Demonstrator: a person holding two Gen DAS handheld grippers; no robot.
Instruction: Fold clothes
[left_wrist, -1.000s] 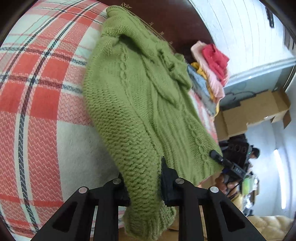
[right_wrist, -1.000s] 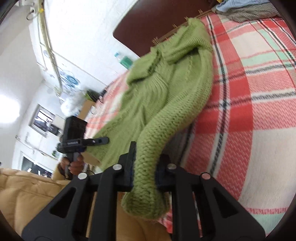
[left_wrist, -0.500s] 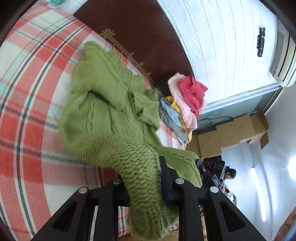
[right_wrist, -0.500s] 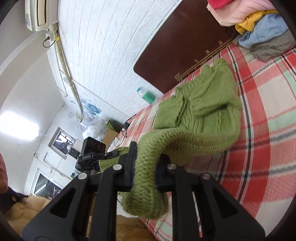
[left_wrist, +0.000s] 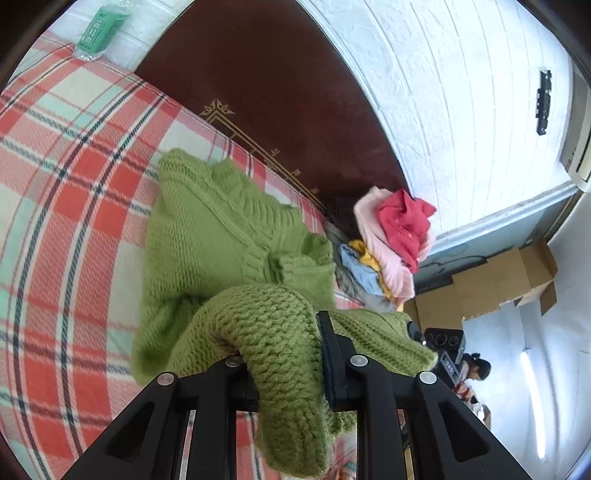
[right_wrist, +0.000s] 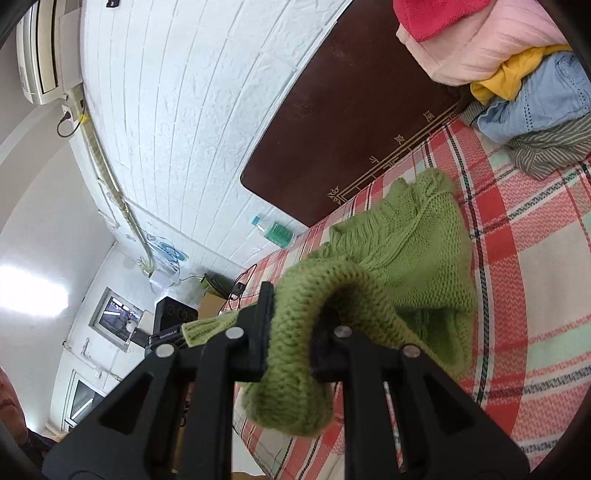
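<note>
A green knitted sweater (left_wrist: 207, 236) lies on the plaid bedspread (left_wrist: 55, 192), its far end near the dark headboard. My left gripper (left_wrist: 284, 354) is shut on the sweater's near hem, which arches up from the bed and hangs down between the fingers. In the right wrist view the same sweater (right_wrist: 417, 254) is lifted at its other hem corner, and my right gripper (right_wrist: 291, 328) is shut on that thick fold. Each gripper appears small at the edge of the other's view, the stretched hem running between them.
A pile of clothes (left_wrist: 391, 243) in pink, red, yellow and blue sits on the bed by the headboard (left_wrist: 280, 96). A green-labelled bottle (right_wrist: 277, 230) lies at the bed's far edge by the white wall. Cardboard boxes (left_wrist: 491, 280) stand past the bed; a person (left_wrist: 476, 369) sits beyond.
Both grippers have risen and moved toward the headboard with the hem, so the near half of the sweater has lifted off the bed and bends over the far half.
</note>
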